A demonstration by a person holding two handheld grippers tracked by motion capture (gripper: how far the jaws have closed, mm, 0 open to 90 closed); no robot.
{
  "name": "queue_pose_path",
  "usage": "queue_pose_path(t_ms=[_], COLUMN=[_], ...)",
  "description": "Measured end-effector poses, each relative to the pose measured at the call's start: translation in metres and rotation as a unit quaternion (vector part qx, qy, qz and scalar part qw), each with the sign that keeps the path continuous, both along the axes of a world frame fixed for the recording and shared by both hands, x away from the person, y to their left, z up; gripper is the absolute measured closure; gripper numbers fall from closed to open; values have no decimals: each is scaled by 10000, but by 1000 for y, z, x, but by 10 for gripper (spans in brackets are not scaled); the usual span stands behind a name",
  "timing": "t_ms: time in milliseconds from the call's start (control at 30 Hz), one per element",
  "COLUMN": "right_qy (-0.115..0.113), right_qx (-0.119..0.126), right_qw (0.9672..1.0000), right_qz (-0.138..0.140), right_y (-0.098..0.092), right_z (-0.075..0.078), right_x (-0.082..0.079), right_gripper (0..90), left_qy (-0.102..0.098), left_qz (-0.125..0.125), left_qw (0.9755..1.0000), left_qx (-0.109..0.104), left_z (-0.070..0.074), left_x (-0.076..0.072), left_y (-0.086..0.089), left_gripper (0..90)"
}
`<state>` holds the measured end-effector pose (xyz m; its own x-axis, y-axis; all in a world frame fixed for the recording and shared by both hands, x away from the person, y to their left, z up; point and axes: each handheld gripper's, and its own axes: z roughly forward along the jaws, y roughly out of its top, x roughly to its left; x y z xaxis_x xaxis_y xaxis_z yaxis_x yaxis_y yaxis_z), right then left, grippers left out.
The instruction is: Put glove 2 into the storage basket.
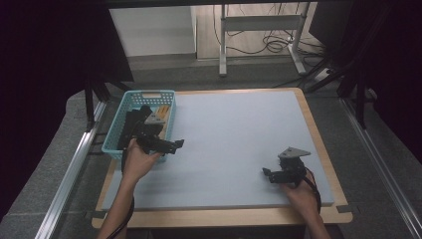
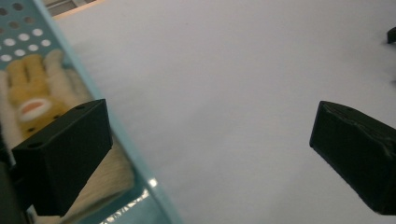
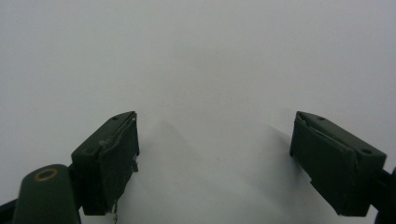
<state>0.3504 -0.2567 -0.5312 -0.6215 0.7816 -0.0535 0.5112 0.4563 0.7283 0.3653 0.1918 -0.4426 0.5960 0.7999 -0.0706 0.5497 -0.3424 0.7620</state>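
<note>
The yellow plush toy [image 2: 32,100] lying in the teal basket [image 2: 81,77] looks soft and light, best pinched across its body by the left hand-held gripper [image 2: 210,154], gaping empty at the basket's rim

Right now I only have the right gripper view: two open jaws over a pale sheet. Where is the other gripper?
Observer: The left gripper is at a teal basket, one jaw over the basket's inside, the other over the mat.
Operator: Anything in that basket?
Observer: A yellow and cream plush toy lies inside, by the left gripper view.
Operator: Is it gripped?
Observer: No. The left jaws stand wide apart with nothing between them.
</note>
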Motion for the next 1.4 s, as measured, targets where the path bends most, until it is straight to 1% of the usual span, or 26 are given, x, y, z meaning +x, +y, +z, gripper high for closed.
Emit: queue_pose_path(t_ms=[267, 333, 500, 533, 667, 800, 867, 967, 1067, 1300, 1367, 1400], right_qy=[-1, -1, 5, -3, -4, -3, -3, -3, -3, -5, -5, -6], right_qx=[2, 1, 1, -6, -1, -2, -2, -1, -2, -4, -4, -4], right_qw=[10000, 10000, 10000, 10000, 10000, 10000, 10000, 10000, 10000, 10000, 10000, 10000], right_qz=[-2, -1, -2, 4, -3, 0, -1, 0, -1, 0, 0, -1], right_y=[0, 0, 0, 0, 0, 0, 0, 0, 0, 0, 0, 0], right_z=[0, 0, 0, 0, 0, 0, 0, 0, 0, 0, 0, 0], right_x=[0, 0, 0, 0, 0, 0, 0, 0, 0, 0, 0, 0], right_gripper=[152, 152, 152, 152, 152, 152, 152, 152, 152, 152, 152, 152], left_qy=[-95, -98, -148, -146, -157, -164, -133, -87, -48, 67, 101, 107], left_qz=[-274, -334, -522, -557, -655, -741, -809, -834, -889, -951, -949, -942], left_qw=[9996, 9993, 9984, 9982, 9976, 9971, 9966, 9965, 9960, 9954, 9954, 9953], left_qx=[-64, -113, -165, -147, -149, -92, -101, -56, -73, 51, 124, 199], left_z=[-1, -2, -9, -11, -21, -32, -39, -46, -53, -72, -79, -82], left_x=[-5, -8, -14, -15, -21, -27, -30, -33, -37, -45, -47, -48], left_y=[-24, -31, -45, -48, -56, -64, -68, -73, -77, -85, -87, -88], left_gripper=[0, 0, 0, 0, 0, 0, 0, 0, 0, 0, 0, 0])
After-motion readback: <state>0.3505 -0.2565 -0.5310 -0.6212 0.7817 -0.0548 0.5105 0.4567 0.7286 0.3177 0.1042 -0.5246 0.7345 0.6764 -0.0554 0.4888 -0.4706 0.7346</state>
